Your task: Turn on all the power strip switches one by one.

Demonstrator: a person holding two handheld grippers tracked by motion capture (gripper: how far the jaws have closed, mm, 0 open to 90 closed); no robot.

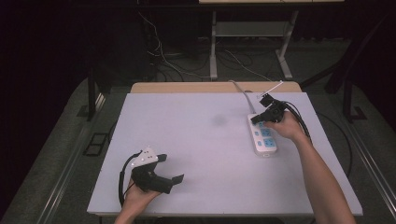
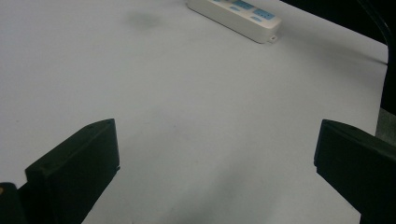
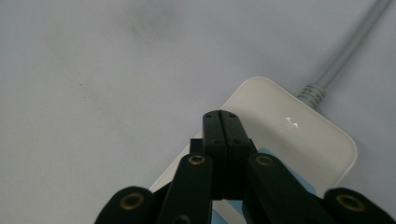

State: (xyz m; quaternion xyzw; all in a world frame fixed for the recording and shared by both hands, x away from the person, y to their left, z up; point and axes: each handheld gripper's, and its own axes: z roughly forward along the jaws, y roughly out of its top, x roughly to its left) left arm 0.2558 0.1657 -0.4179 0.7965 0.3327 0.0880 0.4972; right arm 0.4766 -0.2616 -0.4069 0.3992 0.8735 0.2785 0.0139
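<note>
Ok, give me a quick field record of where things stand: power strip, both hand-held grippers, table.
power strip: white, blue sockets, flat at the table's right side, grey cable leading to the far edge
right hand-held gripper: jaws shut, tips over the strip's cable end; contact unclear
left hand-held gripper: jaws wide open, holding nothing, near the front left
table: white top, faint dark smudge near the centre

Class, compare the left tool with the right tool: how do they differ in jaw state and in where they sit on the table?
The left tool has its jaws wide apart; the right tool has its jaws pressed together, with nothing between them. The left tool sits over bare table near the front edge; the right tool is over the cable end of the white power strip. Both are black and hand-held.
</note>
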